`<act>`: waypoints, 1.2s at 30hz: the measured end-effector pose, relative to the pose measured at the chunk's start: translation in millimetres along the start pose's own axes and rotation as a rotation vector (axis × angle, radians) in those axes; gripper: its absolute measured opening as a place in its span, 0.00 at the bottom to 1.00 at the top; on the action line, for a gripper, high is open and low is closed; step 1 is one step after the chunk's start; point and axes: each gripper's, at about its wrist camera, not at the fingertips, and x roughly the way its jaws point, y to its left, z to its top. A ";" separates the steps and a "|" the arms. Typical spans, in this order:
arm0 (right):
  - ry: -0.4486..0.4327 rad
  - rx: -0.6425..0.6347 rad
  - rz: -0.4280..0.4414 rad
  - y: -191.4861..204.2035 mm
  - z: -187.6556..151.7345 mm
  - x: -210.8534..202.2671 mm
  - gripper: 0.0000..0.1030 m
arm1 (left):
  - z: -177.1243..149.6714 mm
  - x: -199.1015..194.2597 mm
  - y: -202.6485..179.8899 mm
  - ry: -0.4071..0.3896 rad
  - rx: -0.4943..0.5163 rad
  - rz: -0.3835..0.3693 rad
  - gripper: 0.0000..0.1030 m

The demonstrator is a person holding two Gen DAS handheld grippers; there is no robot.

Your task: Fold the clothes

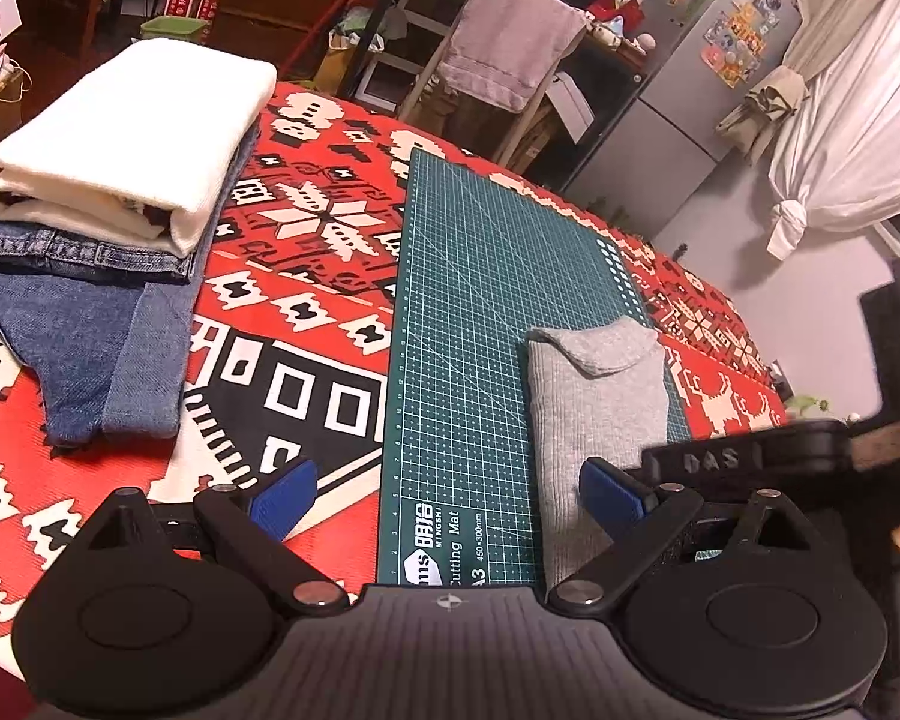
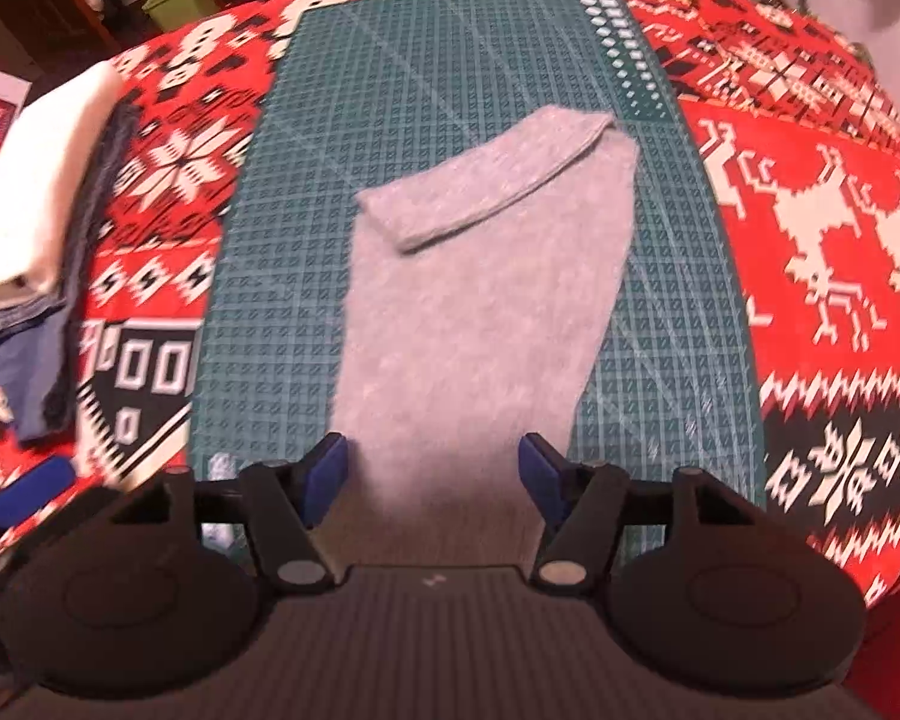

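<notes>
Grey garment (image 2: 468, 300) on green gridded mat (image 2: 270, 300); red, white, black patterned cloth (image 2: 810, 240).

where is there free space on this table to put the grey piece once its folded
Free: the cutting mat's left strip beside the grey garment, and the patterned cloth right of the mat. Crowded: the far left, where a white folded cloth sits on jeans.

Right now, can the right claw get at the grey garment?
Probably yes. The right claw is open, its fingers straddling the near end of the grey garment on the cutting mat, nothing between.
</notes>
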 end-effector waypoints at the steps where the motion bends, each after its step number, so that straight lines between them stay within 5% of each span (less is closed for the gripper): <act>1: 0.008 -0.002 -0.001 0.8 -3.0 1.7 0.66 | 0.2 0.4 0.3 0.002 -0.002 -0.001 0.92; 32: 0.023 -0.082 -0.054 10.1 -49.1 -7.9 0.64 | 1.8 -4.5 5.4 -0.001 -0.016 -0.015 0.92; 36: -0.040 -0.047 -0.026 -7.3 -55.0 -29.5 0.80 | 2.9 -7.7 -1.1 -0.017 0.004 -0.014 0.92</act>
